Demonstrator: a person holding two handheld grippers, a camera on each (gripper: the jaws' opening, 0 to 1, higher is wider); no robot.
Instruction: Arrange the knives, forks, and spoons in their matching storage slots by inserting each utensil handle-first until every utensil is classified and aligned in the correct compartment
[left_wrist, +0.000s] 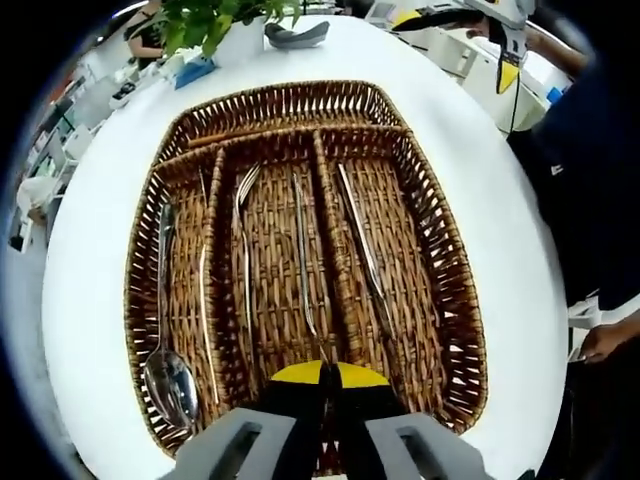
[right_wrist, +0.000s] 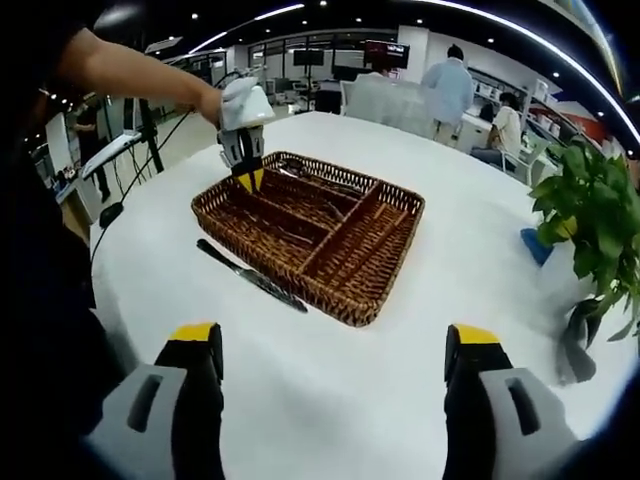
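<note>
A brown wicker tray (left_wrist: 440, 250) with long slots lies on a round white table (left_wrist: 90, 220). A spoon (left_wrist: 168, 375) lies in its left slot beside a thin utensil (left_wrist: 203, 300). A fork (left_wrist: 243, 225) and another slim utensil (left_wrist: 303, 260) lie in the middle slots, and a knife (left_wrist: 362, 245) in the right one. My left gripper (left_wrist: 325, 375) is shut just above the tray's near edge. The slim utensil's end reaches its tips, and I cannot tell if they hold it. My right gripper (right_wrist: 335, 345) is open over bare table, short of the tray (right_wrist: 385, 280). A knife (right_wrist: 250, 275) lies on the table beside the tray.
A potted plant (right_wrist: 590, 210), a blue item (right_wrist: 537, 245) and a dark object (right_wrist: 575, 350) stand at the table's right edge. A person's arm (right_wrist: 130, 70) holds the left gripper (right_wrist: 245, 180). People stand and sit at desks in the background.
</note>
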